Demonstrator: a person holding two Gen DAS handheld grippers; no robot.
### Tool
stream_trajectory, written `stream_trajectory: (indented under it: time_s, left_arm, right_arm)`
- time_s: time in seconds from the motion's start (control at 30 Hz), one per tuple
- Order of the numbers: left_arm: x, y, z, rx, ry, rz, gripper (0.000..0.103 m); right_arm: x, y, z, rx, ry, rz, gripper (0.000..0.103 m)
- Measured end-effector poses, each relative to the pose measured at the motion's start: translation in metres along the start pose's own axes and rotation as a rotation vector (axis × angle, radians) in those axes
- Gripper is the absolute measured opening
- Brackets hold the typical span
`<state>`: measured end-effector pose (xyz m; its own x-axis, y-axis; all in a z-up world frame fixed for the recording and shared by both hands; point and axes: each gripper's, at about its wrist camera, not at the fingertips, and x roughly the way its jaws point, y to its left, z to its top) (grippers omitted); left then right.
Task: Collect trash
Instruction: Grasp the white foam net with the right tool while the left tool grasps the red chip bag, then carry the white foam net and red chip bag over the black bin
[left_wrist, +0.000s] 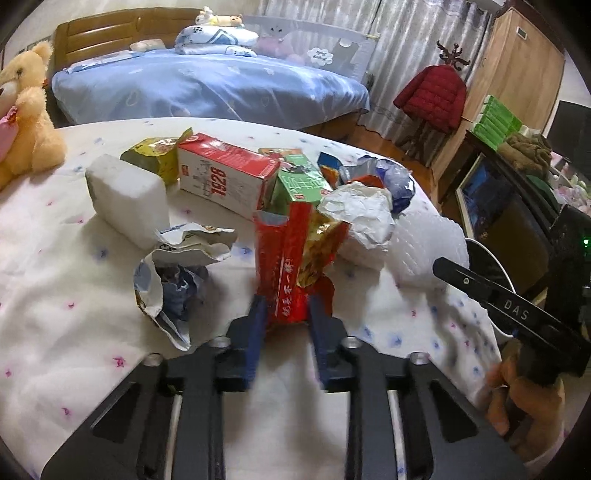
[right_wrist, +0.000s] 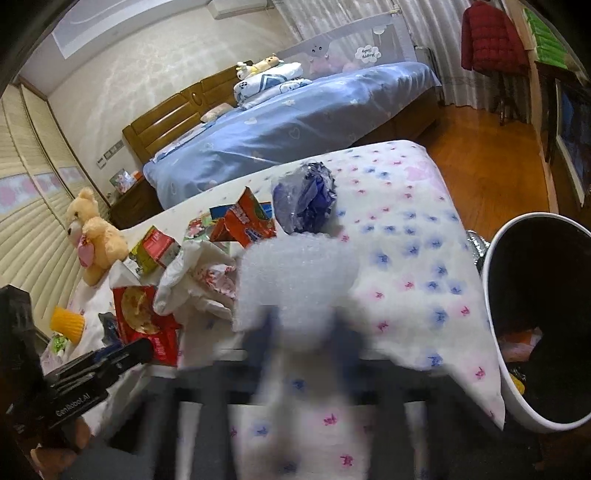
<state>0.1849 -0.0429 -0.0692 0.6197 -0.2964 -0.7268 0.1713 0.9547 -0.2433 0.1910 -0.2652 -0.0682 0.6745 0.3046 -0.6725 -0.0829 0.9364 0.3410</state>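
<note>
Our left tongs (left_wrist: 283, 312) pinch red box (left_wrist: 291, 254) low on bench (left_wrist: 55, 258); light, bends easy. Right tongs (right_wrist: 301, 332) squeeze soft bubble wrap (right_wrist: 295, 280); blurry. Bin (right_wrist: 495, 295) near.

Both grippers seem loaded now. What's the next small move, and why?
Probably swing the right gripper, shut on the bubble wrap, rightward over the bin and release. The bin stands open just right of the table edge, with trash already inside. The left gripper grips the red snack box, so that can follow.
</note>
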Motion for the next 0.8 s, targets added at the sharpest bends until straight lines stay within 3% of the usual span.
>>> stream_trajectory:
  time_s: [0.07, 0.4, 0.8]
  left_arm:
    - [-0.003, -0.001, -0.002, 0.001, -0.006, -0.008, 0.014]
    - [-0.022, -0.016, -0.019, 0.006, -0.012, -0.070, 0.014]
    - [-0.025, -0.064, -0.019, 0.106, -0.001, -0.155, 0.014]
  right_arm:
    - [-0.005, 0.000, -0.003, -0.004, -0.018, 0.009, 0.019]
    - [-0.039, -0.003, -0.012, -0.014, -0.068, 0.032, 0.018]
    - [-0.078, -0.033, -0.025, 0.028, -0.110, -0.016, 0.018]
